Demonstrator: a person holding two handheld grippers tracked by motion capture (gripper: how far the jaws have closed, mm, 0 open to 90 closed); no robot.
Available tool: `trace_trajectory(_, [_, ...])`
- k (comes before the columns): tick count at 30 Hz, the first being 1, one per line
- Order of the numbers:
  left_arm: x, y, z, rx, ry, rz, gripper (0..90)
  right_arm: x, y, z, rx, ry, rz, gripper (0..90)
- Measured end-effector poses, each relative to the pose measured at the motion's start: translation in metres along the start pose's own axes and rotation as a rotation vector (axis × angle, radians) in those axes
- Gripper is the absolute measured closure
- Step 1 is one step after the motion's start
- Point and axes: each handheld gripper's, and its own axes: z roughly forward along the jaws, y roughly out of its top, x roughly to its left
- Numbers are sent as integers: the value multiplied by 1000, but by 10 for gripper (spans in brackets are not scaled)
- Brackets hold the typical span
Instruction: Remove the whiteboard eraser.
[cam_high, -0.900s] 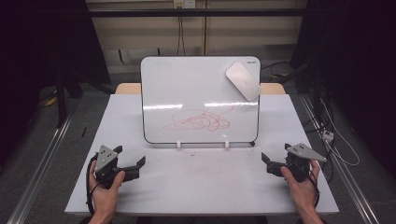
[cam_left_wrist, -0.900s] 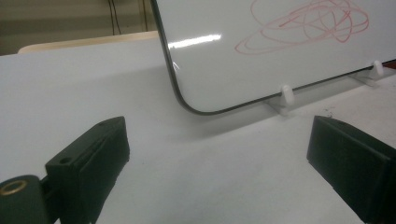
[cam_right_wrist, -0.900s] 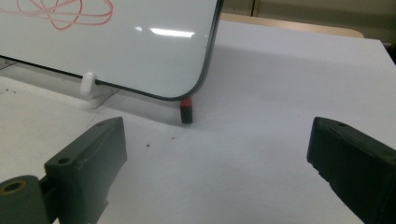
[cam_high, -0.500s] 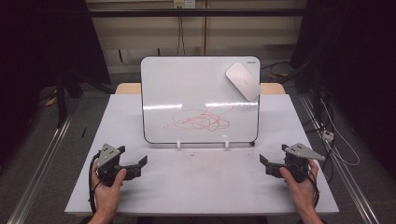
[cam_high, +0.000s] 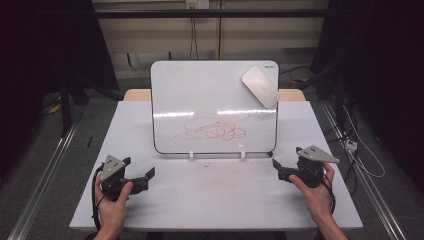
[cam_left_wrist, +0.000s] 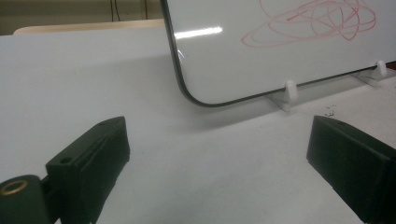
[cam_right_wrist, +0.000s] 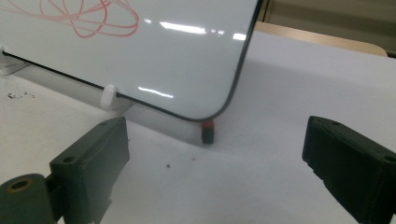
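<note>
No legible text; only a tiny unreadable mark at the whiteboard's (cam_high: 200, 95) top right corner.

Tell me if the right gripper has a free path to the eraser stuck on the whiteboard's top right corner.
Probably yes. The right gripper has open, empty jaws, and nothing stands between it and the eraser high on the whiteboard; it would only need lifting up and forward.

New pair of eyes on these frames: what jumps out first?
The whiteboard standing upright mid-table, with a red scribble low on its face. Next, the white eraser stuck at its top right corner. Then the open left hand-held gripper and right hand-held gripper flanking it, both empty.
</note>
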Motion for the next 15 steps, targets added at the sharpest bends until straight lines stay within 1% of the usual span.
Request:
trace_trajectory(1, [1,0,-1,4,1,10,58,0,0,0,0,0,0,80])
trace_trajectory(2, [2,0,-2,8,3,20,58,1,7,3,-19,14,4,77])
trace_trajectory(3, [2,0,-1,3,4,14,58,2,11,4,-21,22,5,72])
trace_trajectory(4, [3,0,-2,8,6,18,58,2,15,6,-24,31,1,67])
trace_trajectory(5, [3,0,-1,6,8,11,58,2,19,8,-28,31,-1,65])
trace_trajectory(7, [5,-1,-2,15,10,11,58,3,27,11,-38,21,-12,56])
trace_trajectory(8, [5,-1,-2,15,10,11,58,4,30,14,-44,26,-16,48])
trace_trajectory(9, [6,0,-2,22,9,15,58,4,31,15,-42,30,-16,47])
trace_trajectory(10, [5,0,-3,14,8,3,58,4,31,15,-42,30,-16,47])
trace_trajectory(11, [5,0,-5,17,11,9,58,4,31,18,-36,36,-19,51])
trace_trajectory(12, [4,-1,-6,6,10,2,58,4,31,18,-36,36,-19,51])
trace_trajectory(13, [4,0,-8,12,14,12,58,4,32,18,-43,21,-21,50])
trace_trajectory(14, [4,0,-9,5,19,5,58,4,32,18,-43,21,-21,50])
trace_trajectory(15, [4,0,-9,6,22,7,58,4,33,18,-51,8,-31,49])
